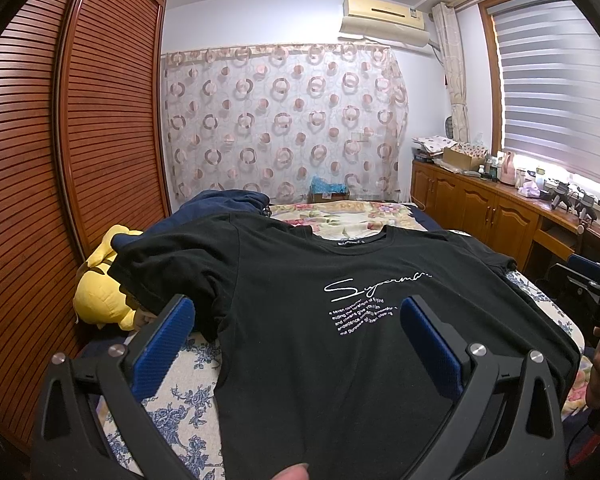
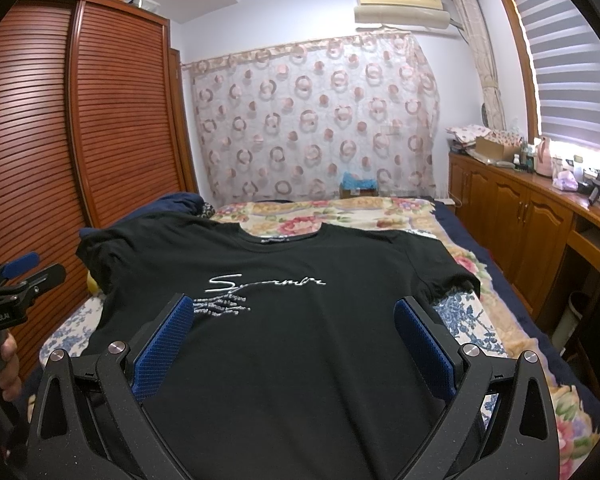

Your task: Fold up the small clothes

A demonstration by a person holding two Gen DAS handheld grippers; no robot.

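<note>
A black T-shirt (image 1: 320,364) (image 2: 300,344) with white script print lies flat and face up on the bed, collar pointing away from me. My left gripper (image 1: 296,308) hovers open over the shirt's lower left part, its blue pads (image 1: 160,348) wide apart and holding nothing. In the same way, my right gripper (image 2: 294,304) stands open over the lower middle of the shirt. Each gripper also shows in the other's view: the right gripper (image 1: 592,280) at the far right, the left gripper (image 2: 20,276) at the far left. The shirt's bottom hem is hidden under the gripper bodies.
A blue-and-white floral cloth (image 1: 180,396) and a flowered bedspread (image 2: 340,212) lie under the shirt. A yellow plush toy (image 1: 100,292) and a navy garment (image 1: 220,204) sit at the bed's left. A slatted wardrobe (image 1: 60,140) stands left, wooden cabinets (image 2: 520,216) right.
</note>
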